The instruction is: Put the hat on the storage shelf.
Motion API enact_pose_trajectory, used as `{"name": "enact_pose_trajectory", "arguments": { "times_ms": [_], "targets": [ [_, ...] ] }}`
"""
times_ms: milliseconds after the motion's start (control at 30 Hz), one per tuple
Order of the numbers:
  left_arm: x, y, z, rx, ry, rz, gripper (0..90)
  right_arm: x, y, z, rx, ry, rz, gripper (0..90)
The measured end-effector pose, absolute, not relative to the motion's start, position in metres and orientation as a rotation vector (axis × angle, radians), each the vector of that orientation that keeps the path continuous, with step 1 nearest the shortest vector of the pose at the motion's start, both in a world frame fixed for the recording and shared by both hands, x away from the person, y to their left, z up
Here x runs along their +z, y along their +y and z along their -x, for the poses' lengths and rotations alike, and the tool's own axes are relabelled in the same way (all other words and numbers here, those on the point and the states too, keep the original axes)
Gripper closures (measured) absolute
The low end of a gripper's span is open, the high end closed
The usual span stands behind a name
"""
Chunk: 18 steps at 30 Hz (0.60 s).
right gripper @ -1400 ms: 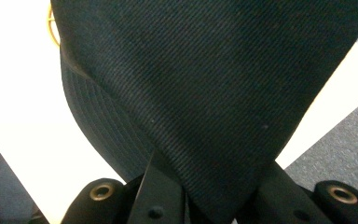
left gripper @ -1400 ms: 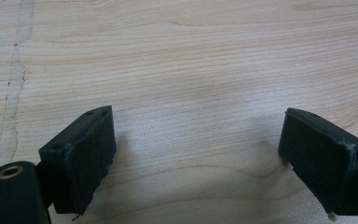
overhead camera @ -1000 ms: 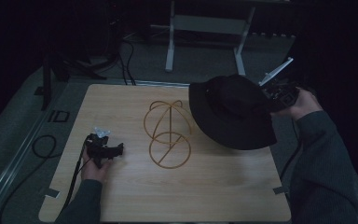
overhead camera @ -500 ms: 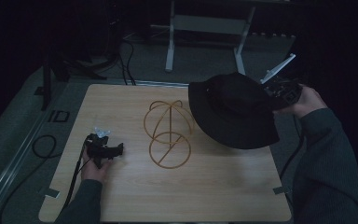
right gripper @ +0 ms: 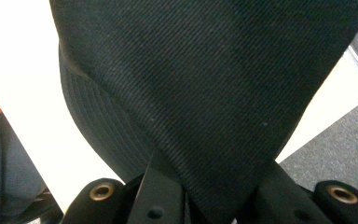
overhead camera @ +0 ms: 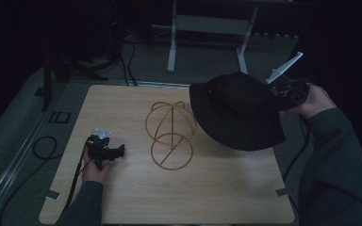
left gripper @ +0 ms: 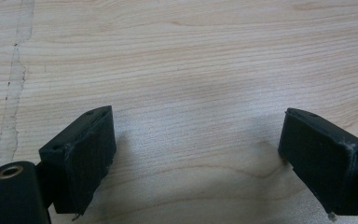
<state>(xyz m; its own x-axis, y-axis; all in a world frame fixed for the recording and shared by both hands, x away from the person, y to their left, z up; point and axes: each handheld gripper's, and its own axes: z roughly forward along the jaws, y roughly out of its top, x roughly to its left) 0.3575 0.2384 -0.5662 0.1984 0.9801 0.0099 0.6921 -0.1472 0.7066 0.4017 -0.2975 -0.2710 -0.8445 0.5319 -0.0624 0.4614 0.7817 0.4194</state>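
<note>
Black brimmed hat (overhead camera: 238, 110): held above the table's (overhead camera: 217, 197) right edge, at about three o'clock from the wire hat stand (overhead camera: 170, 134), brim overlapping the stand's upper right. The right gripper (overhead camera: 290, 89) is clamped on the hat's fabric; in the right gripper view the cloth (right gripper: 214, 93) is pinched between the jaws. Judgement: the hat is carried by its edge so the crown can be lowered over the stand's dome.

Left gripper (overhead camera: 104, 150): rests at nine o'clock from the stand, jaws spread wide over bare wood, holding nothing.

No brand, label or writing legible.
</note>
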Motion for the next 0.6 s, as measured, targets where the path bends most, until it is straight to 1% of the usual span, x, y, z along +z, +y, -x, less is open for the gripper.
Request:
{"name": "enact_pose_trajectory", "arguments": {
  "times_ms": [600],
  "targets": [
    [-0.5662, 0.2384, -0.3575, 0.655, 1.554, -1.908, 11.2, -0.2624, -0.2935, -0.4001, 0.665, 2.797, -0.73, 86.0]
  ]
}}
